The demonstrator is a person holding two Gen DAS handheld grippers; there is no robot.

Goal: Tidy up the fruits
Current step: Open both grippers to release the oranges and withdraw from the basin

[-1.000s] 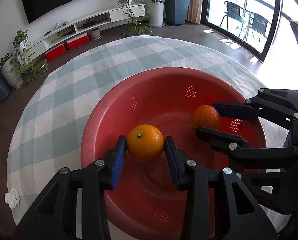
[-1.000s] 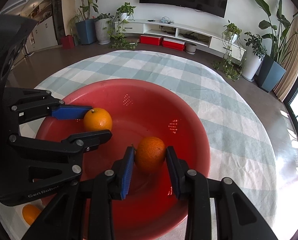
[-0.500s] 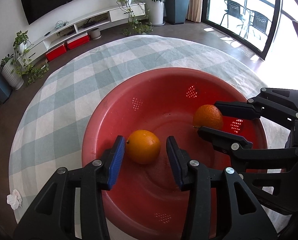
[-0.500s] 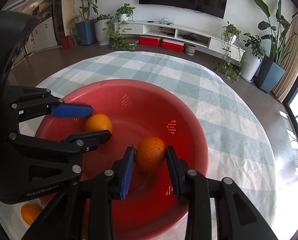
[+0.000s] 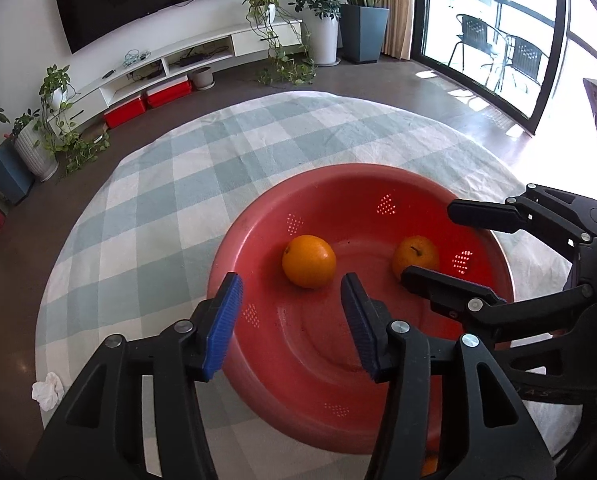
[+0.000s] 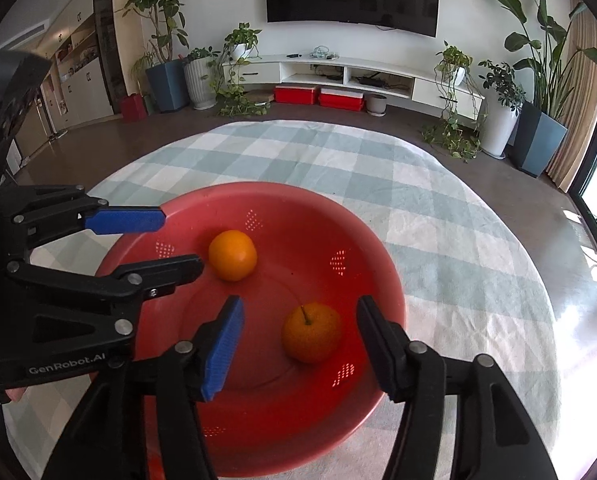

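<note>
Your left gripper (image 5: 290,316) has its fingers (image 5: 223,322) spread wide with nothing between them, hanging over the near left rim of the red colander bowl (image 5: 254,364). Just beyond the fingertips, a smooth orange (image 5: 309,261) rests on the bowl's inner slope, clear of both pads.

Your right gripper (image 6: 300,346) is also open. Its fingers (image 6: 222,348) stand on either side of a second orange with a short stem (image 6: 311,332), with a visible gap on each side, so they are not touching it. That orange sits low in the right part of the bowl, near a patch of drain holes. The two oranges lie apart from each other inside the bowl.

The bowl rests on a tabletop covered with a pale green and white checked cloth (image 6: 438,216). A crumpled white tissue (image 5: 48,391) lies at the cloth's near left edge in the left wrist view.
</note>
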